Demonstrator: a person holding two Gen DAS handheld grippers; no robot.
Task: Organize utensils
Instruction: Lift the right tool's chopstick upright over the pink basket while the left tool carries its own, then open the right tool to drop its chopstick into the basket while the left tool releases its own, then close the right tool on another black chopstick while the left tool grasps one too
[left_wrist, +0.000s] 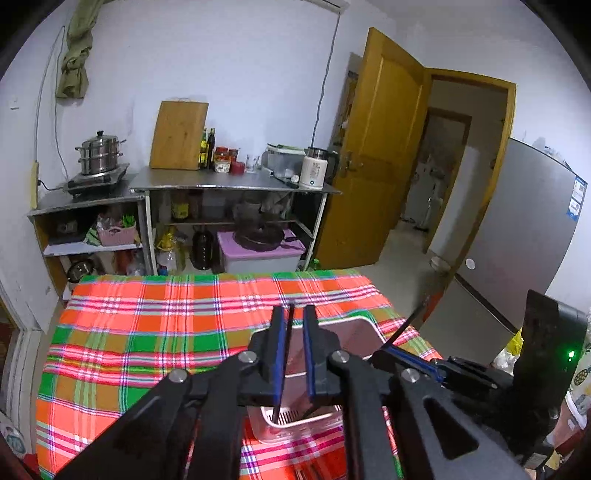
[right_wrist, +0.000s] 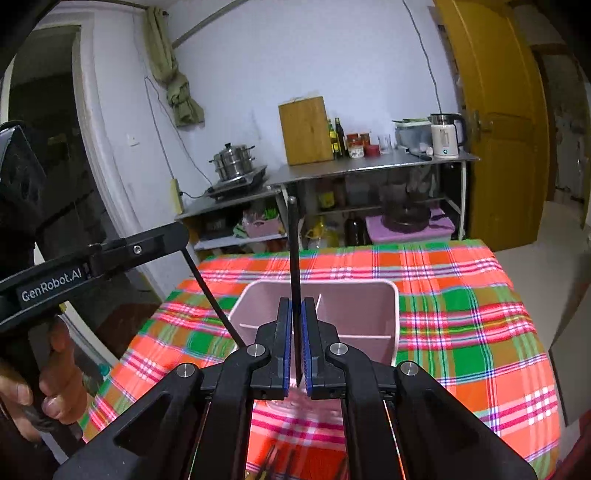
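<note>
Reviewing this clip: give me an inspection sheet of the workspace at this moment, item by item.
Surface: table under a plaid tablecloth, orange, green and pink.
Job's things: pink utensil caddy with inner dividers stands on the cloth; one black chopstick in the right gripper, another black chopstick in the left gripper, its lower end down in the caddy.
Clutter: dark utensils, blurred, at the near table edge under the right gripper.
Grippers: right gripper shut on its chopstick; left gripper jaws apart, chopstick against one pad.
Cables: a wall cable runs down to the stove's socket.
Surroundings: steel shelves with steamer pot, cutting board, kettle; open wooden door; fridge.
</note>
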